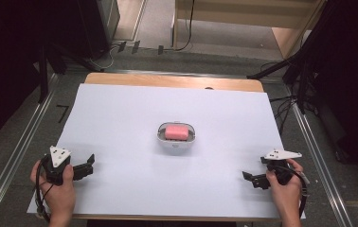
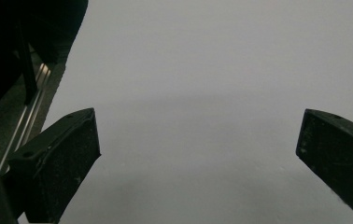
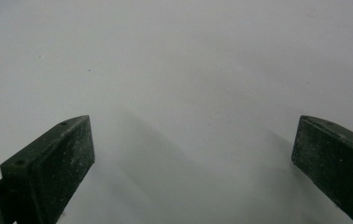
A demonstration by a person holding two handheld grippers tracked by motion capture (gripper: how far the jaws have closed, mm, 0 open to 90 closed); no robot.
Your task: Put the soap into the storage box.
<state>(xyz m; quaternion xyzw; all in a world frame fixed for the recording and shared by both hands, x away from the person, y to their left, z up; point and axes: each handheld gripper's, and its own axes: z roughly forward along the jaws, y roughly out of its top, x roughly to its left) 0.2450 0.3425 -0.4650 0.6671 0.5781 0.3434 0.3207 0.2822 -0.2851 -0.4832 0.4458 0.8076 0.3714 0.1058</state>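
Note:
A pink bar of soap lies in a small white dish at the middle of the white sheet. My left gripper rests low over the sheet near its front left corner, held in a hand, jaws wide apart and empty. In the left gripper view the left gripper has bare white sheet between its black jaws. My right gripper sits near the front right corner, also held in a hand, pointing left. In the right gripper view the right gripper stands open over plain sheet.
The white sheet covers a wooden table with metal rails along both sides. Black stands and cables crowd the floor at the back left and right. A dark stand and rail lie past the sheet's edge in the left gripper view.

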